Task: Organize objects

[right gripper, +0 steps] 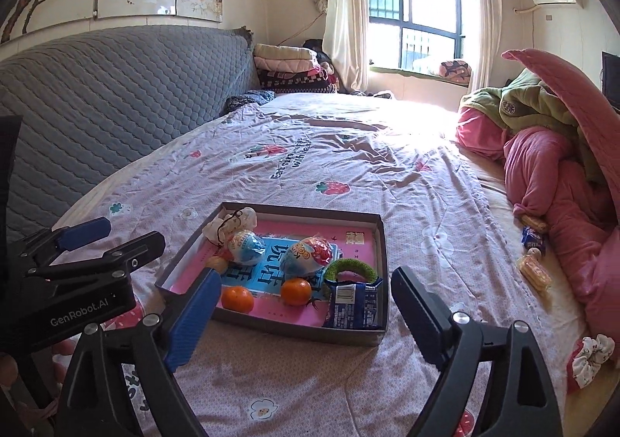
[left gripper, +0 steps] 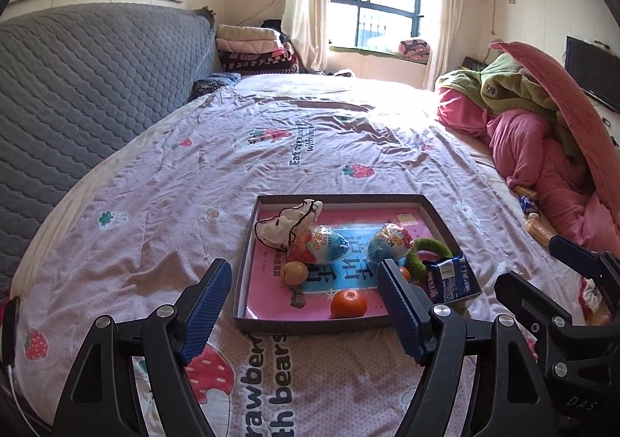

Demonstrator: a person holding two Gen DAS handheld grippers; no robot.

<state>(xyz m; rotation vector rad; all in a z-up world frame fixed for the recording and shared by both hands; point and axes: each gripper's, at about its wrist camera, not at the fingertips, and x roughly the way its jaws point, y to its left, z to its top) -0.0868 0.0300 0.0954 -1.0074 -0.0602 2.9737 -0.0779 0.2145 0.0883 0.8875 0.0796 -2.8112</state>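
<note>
A shallow grey tray [left gripper: 310, 322] [right gripper: 271, 329] with a pink lining lies on the bedspread. It holds a white scrunchie [right gripper: 228, 226], two egg-shaped packets [right gripper: 246, 247] [right gripper: 308, 255], two mandarins [right gripper: 237, 298] [right gripper: 295, 291], a green ring [right gripper: 350, 268], a blue snack packet [right gripper: 352, 301] and a tan ball [left gripper: 294, 272]. My left gripper [left gripper: 304, 305] hovers open over the tray's near edge with nothing between its pads. Beside it on the right, my right gripper [right gripper: 306, 320] is also open and holds nothing, just in front of the tray.
Loose items lie on the bed to the right: a blue packet [right gripper: 534, 239], biscuit packs [right gripper: 536, 272] and a cherry-print scrunchie [right gripper: 589, 357]. Pink and green bedding [right gripper: 550, 166] is piled behind them. A grey quilted headboard [left gripper: 77, 96] runs along the left.
</note>
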